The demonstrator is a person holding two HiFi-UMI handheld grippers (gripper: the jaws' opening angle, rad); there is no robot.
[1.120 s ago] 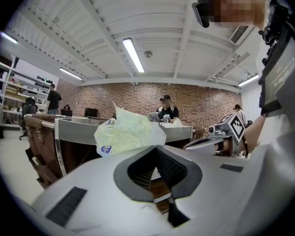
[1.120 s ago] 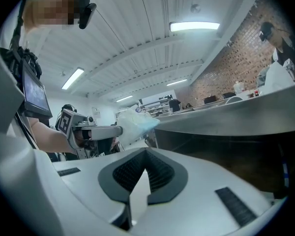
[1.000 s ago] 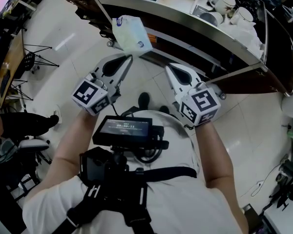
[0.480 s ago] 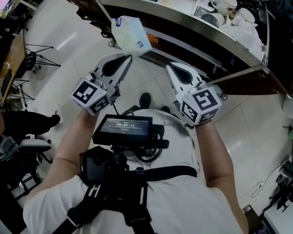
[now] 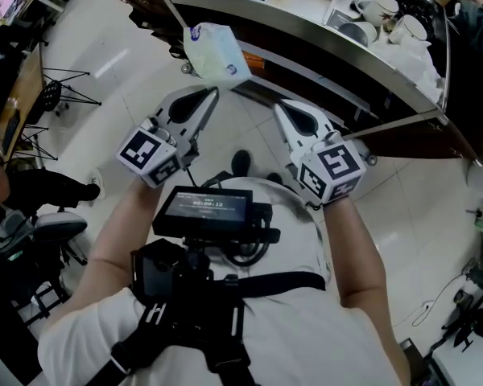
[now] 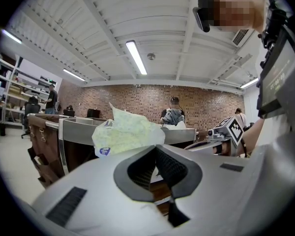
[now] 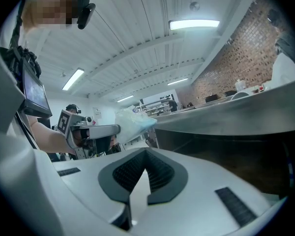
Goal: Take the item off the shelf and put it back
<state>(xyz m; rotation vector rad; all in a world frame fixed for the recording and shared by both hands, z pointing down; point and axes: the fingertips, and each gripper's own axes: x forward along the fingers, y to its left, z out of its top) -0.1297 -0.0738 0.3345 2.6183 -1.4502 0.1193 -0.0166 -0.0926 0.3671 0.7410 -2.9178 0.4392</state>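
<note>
**Packet held at the shelf edge, ready to go back**

The left gripper (image 5: pixel 214 95) is clamped on the lower edge of a pale, crinkly plastic packet (image 5: pixel 216 52). The packet stands up above its tips, in the air near the left end of the shelf (image 5: pixel 346 59). The right gripper (image 5: pixel 278 107) is closed with nothing between its jaws and hangs to the right of the packet, clear of it.

The hold is only a pinch on a thin seam, so the soft packet will likely flop or swing if moved fast. The step looks like the carry back to the shelf. It would go best as a slow, level move, with the packet lifted clearly above the steel rim before it travels farther in. It should be set down fully on a bare patch before the jaws let go. The empty gripper could steady the free top corner if the packet sags.

The curved rim is the edge to watch. The packet sits close to it, and the pictures do not show whether they touch. Farther right on the top level stand mugs (image 5: pixel 376 5), so the left part offers more room. The white floor (image 5: pixel 129 63) to the left and on the near side is open, which leaves space to draw back and line up again.
</note>
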